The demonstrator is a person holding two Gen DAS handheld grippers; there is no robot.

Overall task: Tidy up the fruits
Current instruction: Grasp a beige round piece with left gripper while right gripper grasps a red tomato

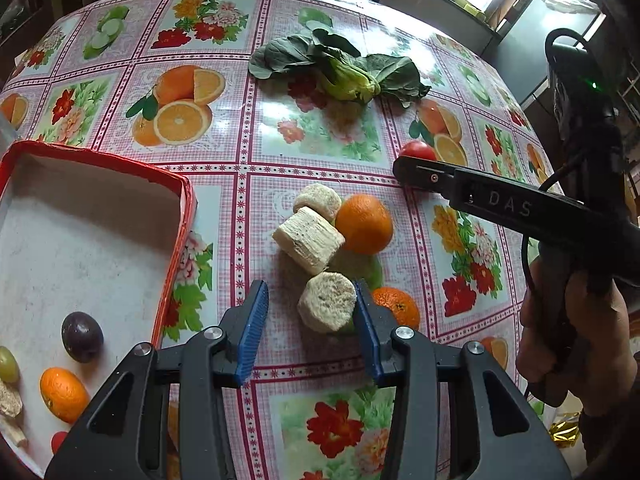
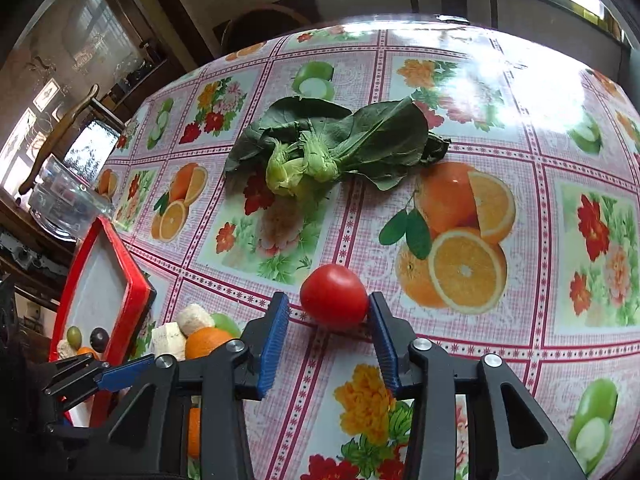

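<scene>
The left claw is spread around a pale corn-like chunk: its right pad touches the chunk's side, while the left pad stands clear, so nothing is pinched yet. Just beyond its tips lie two more pale chunks and an orange, with a second orange tucked behind the right finger. Off to the claw's left sits the red-rimmed tray, already holding fruit. The right claw straddles the tomato, right pad against it and left pad short of it; whether that contact bears any pressure is hard to tell through the fisheye. Farther out on the counter lie leafy greens. The likely trouble is one-sided contact: as either claw closes, the touching pad could shove its round piece sideways, rolling the tomato away or knocking the chunk into its neighbours.
</scene>
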